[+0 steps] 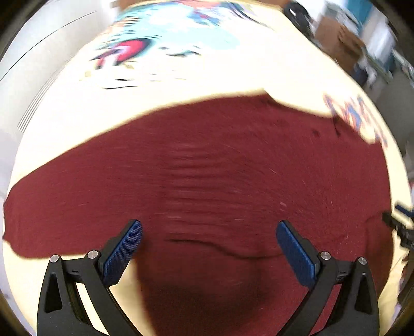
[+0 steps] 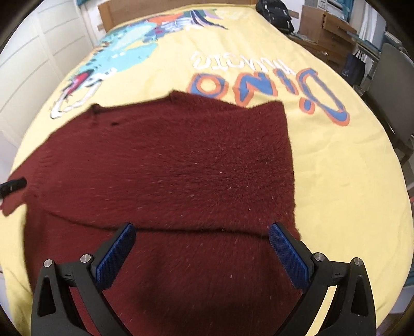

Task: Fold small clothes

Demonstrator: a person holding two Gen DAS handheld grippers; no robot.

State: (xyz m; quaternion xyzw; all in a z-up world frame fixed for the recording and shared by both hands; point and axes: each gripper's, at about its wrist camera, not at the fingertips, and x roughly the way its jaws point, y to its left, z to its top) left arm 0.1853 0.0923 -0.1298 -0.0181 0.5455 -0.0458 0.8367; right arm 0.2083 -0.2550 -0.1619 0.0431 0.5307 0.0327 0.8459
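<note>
Left gripper [image 1: 209, 241] spread wide, blue pads [image 1: 123, 252] well apart, nothing between them, hovering over the near part of a dark red sweater [image 1: 207, 168]. Left wrist view is motion-blurred: sweater lies flat on a yellow blanket [image 1: 181, 85], spanning most of its width, with ripples across the middle and a crease line between the fingertips. Blurred dinosaur print [image 1: 160, 33] sits toward the blanket's far end, blue-orange lettering [image 1: 359, 116] at the right edge. Other gripper's black tip [image 1: 398, 227] shows at the right edge over the sweater's side. Right wrist view, sharper: right gripper [image 2: 201, 241] also wide open, gripping nothing, pads [image 2: 289, 256] over the sweater's near section. Sweater [image 2: 181, 168] fuzzy, spread on the blanket [image 2: 349, 193], one layer folded over another with the fold edge running across between the fingertips; right edge straight, collar toward the far side. Lettering [image 2: 258, 88] just beyond the sweater's far edge, dinosaur [image 2: 124, 51] at far left. Cardboard boxes [image 2: 326, 23] and grey chair [image 2: 393, 77] past the blanket's right side.
</note>
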